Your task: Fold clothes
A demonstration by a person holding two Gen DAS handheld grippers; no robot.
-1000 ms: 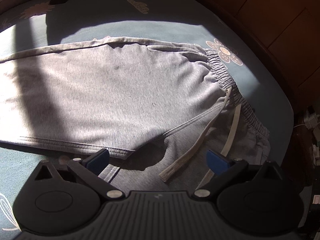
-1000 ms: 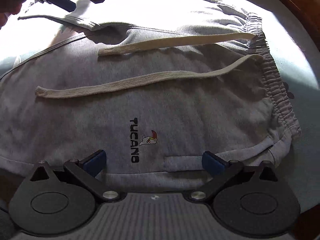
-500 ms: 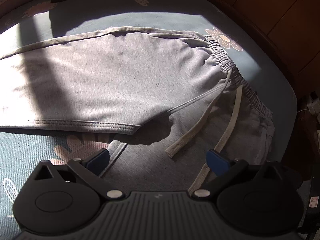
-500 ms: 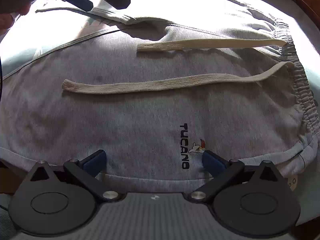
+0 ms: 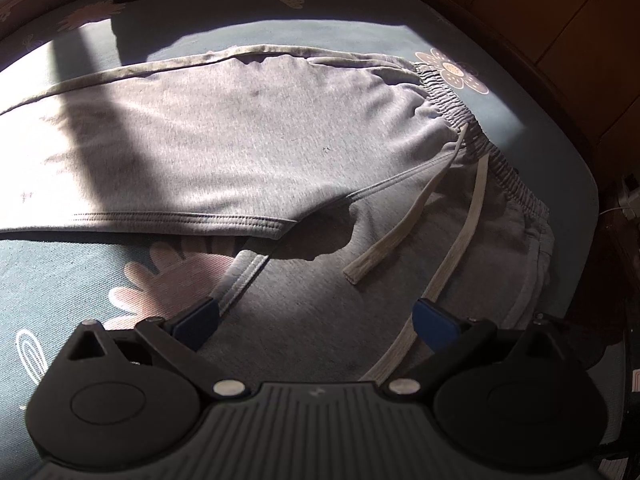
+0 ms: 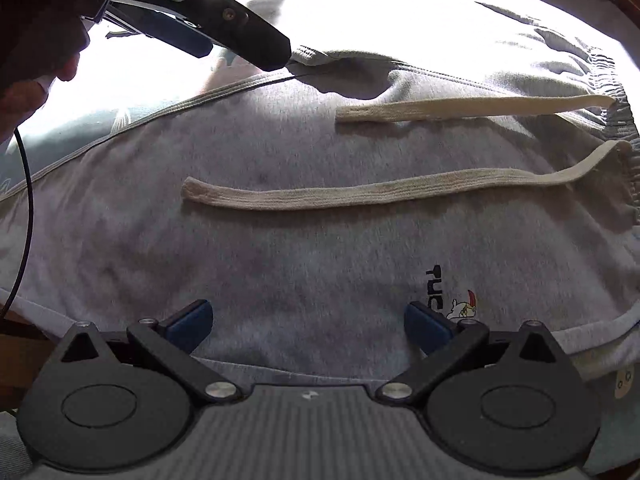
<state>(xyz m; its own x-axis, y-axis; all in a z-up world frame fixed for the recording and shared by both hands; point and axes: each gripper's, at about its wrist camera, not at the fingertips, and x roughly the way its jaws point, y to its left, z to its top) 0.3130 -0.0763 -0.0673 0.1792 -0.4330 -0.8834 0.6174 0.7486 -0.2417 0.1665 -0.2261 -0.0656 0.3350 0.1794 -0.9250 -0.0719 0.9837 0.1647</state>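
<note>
The pants [image 5: 248, 136] are soft grey knit cloth, matt and faintly fuzzy, with a gathered elastic waistband [image 5: 472, 128] at the right of the left view and stitched hems. The drawstrings [image 6: 360, 196] are flat woven cream tape, coarse, frayed at the ends. A printed logo [image 6: 448, 300] sits smooth on the cloth at lower right of the right view. The bedsheet [image 5: 68, 280] is smooth matt blue-grey cloth with printed flowers. The left gripper [image 5: 316, 320] and right gripper [image 6: 308, 320] are matt black plastic with ribbed bodies, shiny metal pivot pins and blue rubbery pads [image 6: 188, 320]. At upper right of the left view, wood [image 5: 560, 20] looks polished brown.
</note>
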